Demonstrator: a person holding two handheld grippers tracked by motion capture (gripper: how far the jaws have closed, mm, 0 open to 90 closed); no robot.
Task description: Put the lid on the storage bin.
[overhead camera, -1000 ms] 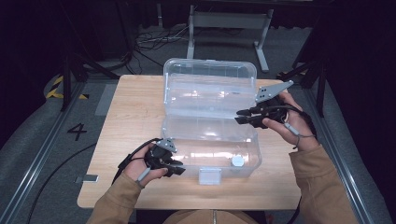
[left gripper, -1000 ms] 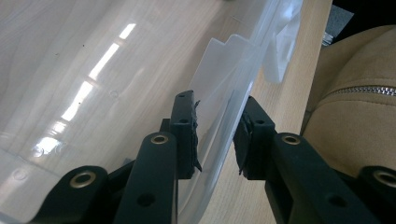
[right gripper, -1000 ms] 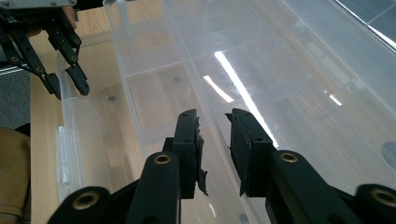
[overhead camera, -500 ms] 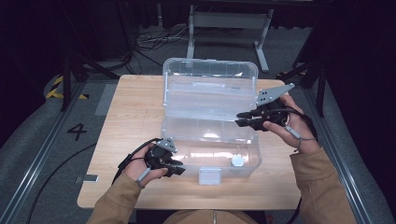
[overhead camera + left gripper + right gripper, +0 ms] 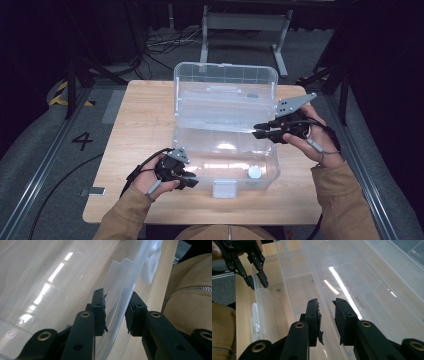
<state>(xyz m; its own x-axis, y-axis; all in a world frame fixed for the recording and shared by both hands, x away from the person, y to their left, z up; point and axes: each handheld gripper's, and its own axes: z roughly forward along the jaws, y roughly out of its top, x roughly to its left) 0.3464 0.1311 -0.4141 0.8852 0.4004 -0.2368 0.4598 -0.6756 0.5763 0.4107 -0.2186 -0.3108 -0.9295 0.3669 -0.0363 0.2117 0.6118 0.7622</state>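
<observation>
overhead light lit the table (image 5: 135, 125) evenly while the surroundings stayed dark, strip-shaped glare streaked the clear box (image 5: 342, 287) in both gripper views, and the high view was soft while the near jaws blurred slightly.

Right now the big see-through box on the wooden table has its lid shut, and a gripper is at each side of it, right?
Not quite. The box has its lid open, standing up at the back, as the high view shows. The rest holds: it sits on the wooden table, with the left gripper and right gripper at its sides.
</observation>
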